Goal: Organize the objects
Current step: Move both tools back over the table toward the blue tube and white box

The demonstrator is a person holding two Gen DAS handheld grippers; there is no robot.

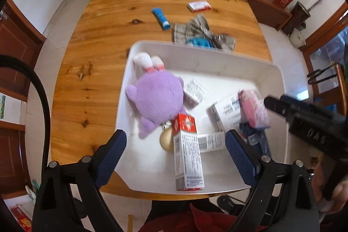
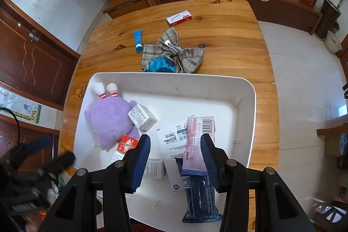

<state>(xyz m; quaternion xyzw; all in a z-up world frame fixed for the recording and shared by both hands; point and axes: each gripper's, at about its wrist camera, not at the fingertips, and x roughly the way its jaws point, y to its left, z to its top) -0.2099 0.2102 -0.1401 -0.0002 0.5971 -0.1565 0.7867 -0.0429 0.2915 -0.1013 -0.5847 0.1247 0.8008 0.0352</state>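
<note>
The big wooden table (image 2: 228, 21) holds my white bin (image 2: 250, 105). In it lie the purple plush toy (image 2: 111, 116), some boxes, and a pink packet (image 2: 196, 140). On the table, beyond the bin, wait a plaid cloth (image 2: 184, 51), a red and white box (image 2: 179, 17) and a blue tube (image 2: 138, 39). If I reach over too low, I might bump the bin's rim. My left gripper (image 1: 175, 151) and right gripper (image 2: 175, 158) both hover over the bin, fingers wide apart, holding nothing, I think.
</note>
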